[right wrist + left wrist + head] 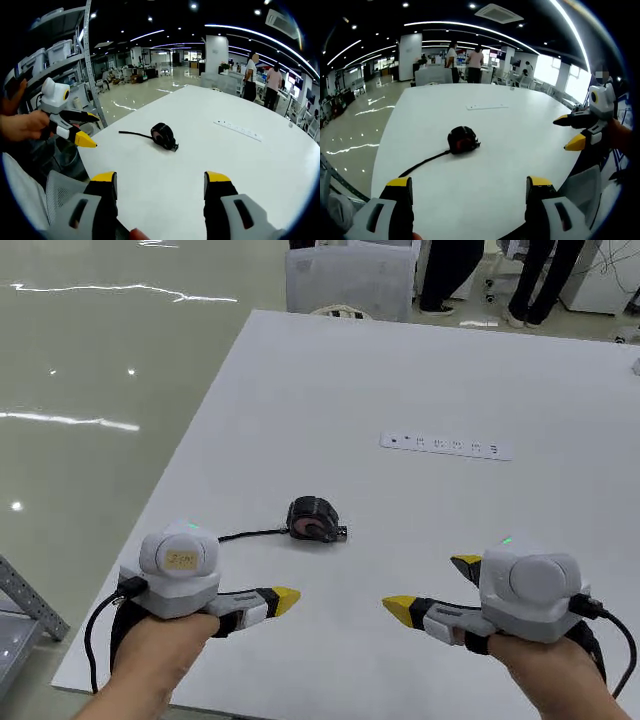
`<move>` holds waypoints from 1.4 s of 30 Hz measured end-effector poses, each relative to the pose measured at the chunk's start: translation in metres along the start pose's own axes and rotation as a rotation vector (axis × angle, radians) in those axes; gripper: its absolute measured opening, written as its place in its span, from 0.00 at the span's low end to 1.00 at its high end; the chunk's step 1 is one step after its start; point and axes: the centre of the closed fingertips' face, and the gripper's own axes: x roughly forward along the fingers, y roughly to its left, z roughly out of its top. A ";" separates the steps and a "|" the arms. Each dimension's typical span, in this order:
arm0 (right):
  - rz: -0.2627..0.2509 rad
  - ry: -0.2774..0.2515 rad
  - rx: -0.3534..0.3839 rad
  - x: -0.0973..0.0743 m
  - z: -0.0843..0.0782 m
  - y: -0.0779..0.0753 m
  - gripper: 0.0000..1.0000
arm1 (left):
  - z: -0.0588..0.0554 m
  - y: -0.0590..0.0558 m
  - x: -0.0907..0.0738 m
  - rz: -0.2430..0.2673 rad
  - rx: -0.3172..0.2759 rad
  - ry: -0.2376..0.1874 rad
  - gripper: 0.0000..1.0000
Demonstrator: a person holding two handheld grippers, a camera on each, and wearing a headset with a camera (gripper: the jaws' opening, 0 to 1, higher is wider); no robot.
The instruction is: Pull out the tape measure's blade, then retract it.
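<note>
Both my tongs are hovering over the near edge of the white table (400, 380), left gripper (469, 182) and right gripper (161, 176), each with its yellow-tipped jaws spread wide and nothing between them. The black tape measure (315, 519) is lying on the table out ahead, roughly 1 o'clock from my left one and 10 o'clock from my right, well apart from both, with its black cord (250, 534) trailing off toward 9 o'clock. Further back, about 1 o'clock from the tape, there's a white power strip (446, 446) lying flat.
</note>
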 end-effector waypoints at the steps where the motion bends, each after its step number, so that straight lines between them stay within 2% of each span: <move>1: -0.001 0.001 0.001 -0.002 -0.001 0.000 0.73 | -0.001 0.001 -0.002 -0.001 0.003 0.001 0.91; 8: -0.008 0.001 0.017 -0.012 -0.004 -0.001 0.77 | -0.005 0.004 -0.010 -0.013 0.009 0.006 0.94; 22: -0.018 0.005 0.037 -0.019 -0.008 -0.004 0.87 | -0.012 0.008 -0.020 -0.028 0.012 0.012 0.98; 26: -0.031 -0.004 0.061 -0.026 -0.009 -0.010 0.90 | -0.018 0.011 -0.024 -0.024 0.002 0.016 0.99; 34: -0.019 -0.001 0.076 -0.029 -0.012 -0.010 0.96 | -0.021 0.014 -0.026 -0.017 0.000 0.019 1.00; 42: 0.008 -0.007 0.083 -0.030 -0.013 -0.007 0.99 | -0.021 0.024 -0.031 -0.005 0.005 0.011 1.00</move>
